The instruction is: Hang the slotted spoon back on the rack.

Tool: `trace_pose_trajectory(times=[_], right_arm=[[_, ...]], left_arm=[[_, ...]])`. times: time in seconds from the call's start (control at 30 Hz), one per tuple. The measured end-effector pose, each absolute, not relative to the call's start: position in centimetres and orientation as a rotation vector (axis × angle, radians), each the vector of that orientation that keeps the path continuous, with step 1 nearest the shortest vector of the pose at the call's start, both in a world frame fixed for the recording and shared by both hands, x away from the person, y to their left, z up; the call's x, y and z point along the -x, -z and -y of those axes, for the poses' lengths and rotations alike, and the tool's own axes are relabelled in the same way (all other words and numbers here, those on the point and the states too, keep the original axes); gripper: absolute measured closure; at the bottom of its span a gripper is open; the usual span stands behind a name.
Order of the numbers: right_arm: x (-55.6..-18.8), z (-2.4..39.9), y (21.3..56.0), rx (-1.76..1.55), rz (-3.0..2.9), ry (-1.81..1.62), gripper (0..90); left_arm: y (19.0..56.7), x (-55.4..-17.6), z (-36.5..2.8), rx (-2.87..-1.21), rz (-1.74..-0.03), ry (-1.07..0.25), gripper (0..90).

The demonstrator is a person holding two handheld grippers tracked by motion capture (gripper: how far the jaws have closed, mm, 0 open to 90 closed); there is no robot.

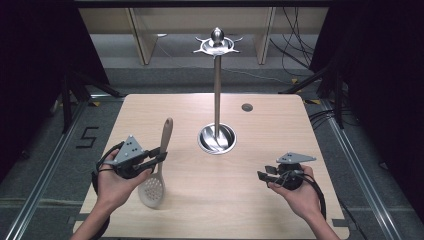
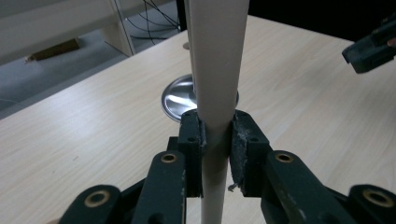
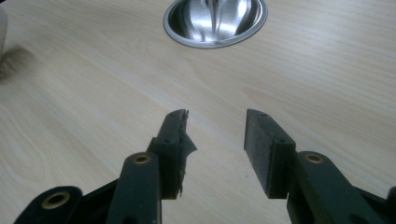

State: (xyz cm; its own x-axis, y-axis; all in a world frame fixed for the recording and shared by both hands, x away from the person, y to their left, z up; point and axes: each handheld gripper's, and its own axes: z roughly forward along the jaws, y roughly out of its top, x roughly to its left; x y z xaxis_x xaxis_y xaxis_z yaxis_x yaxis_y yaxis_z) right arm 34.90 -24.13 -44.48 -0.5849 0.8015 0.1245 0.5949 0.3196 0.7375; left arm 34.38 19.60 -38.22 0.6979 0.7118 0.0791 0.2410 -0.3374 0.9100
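A beige slotted spoon [image 1: 159, 162] lies at the table's left, its perforated head [image 1: 151, 190] near the front and its handle [image 2: 216, 70] pointing away. My left gripper [image 1: 159, 156] is shut on that handle about midway, with both pads [image 2: 198, 137] pressed against it. At the right front of the table my right gripper [image 1: 261, 175] is open above bare wood, and nothing sits between its pads [image 3: 259, 140]. A steel utensil stand [image 1: 217, 85] with a round dish base [image 1: 217, 139] and a hook crown [image 1: 217, 44] rises at the table's middle.
The dish base [image 3: 215, 21] lies ahead of my right gripper. A small dark round cap [image 1: 247, 107] is set into the wooden table [image 1: 270, 125] at the back right. Black frames and cables flank the table on both sides.
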Motion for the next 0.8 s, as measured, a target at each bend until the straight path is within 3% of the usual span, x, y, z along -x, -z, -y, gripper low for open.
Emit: trace_pose_trajectory(times=[0.4,0.8], right_arm=[[-34.8,23.9,43.9,-1.238,-2.302,-1.159,59.2],[-34.4,23.3,42.7,-1.216,-2.239,-1.254,58.9]], left_arm=[[36.6,-35.1,-17.6,-1.795,-0.720,-0.625,74.9],[36.0,-35.6,-15.4,-1.792,-0.698,-0.628,74.9]])
